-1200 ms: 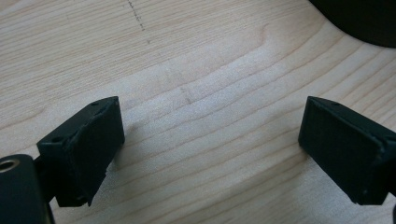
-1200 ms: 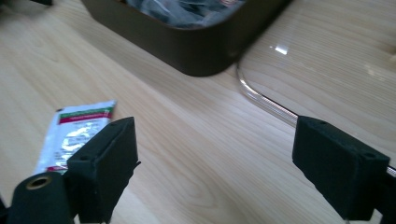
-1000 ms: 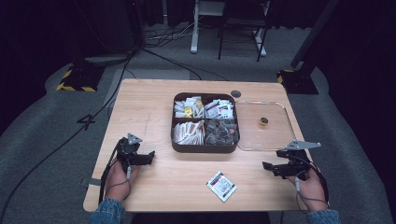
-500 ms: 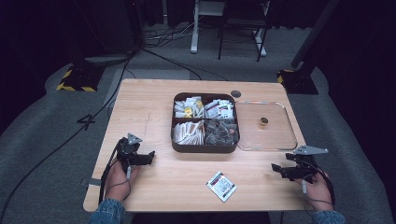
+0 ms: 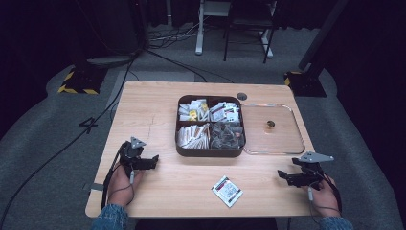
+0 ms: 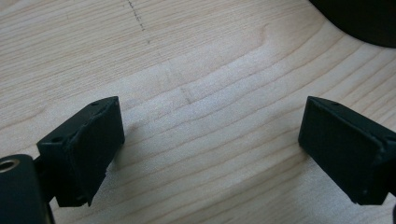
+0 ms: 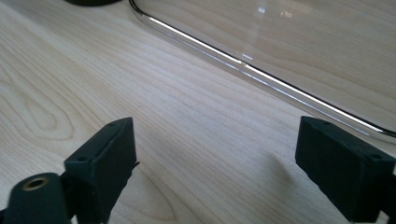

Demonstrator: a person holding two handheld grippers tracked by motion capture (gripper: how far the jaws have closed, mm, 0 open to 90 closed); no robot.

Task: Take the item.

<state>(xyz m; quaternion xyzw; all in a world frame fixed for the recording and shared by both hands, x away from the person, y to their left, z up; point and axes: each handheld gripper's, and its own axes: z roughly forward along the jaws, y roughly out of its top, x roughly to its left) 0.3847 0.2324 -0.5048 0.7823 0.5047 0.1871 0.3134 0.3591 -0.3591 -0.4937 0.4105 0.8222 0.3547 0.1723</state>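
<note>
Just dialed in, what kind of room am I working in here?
Probably a recording studio or lab set-up, not a home: a light wooden table stands on grey carpet amid dark surroundings, black cables trail across the floor, and a yellow-and-black striped stand base sits behind it.

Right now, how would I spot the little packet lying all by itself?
Find the dark four-compartment box in the middle of the wooden table. Look toward the person's edge, just right of centre: a flat white packet with red and black print lies there alone, while all other packets sit inside the box.
</note>
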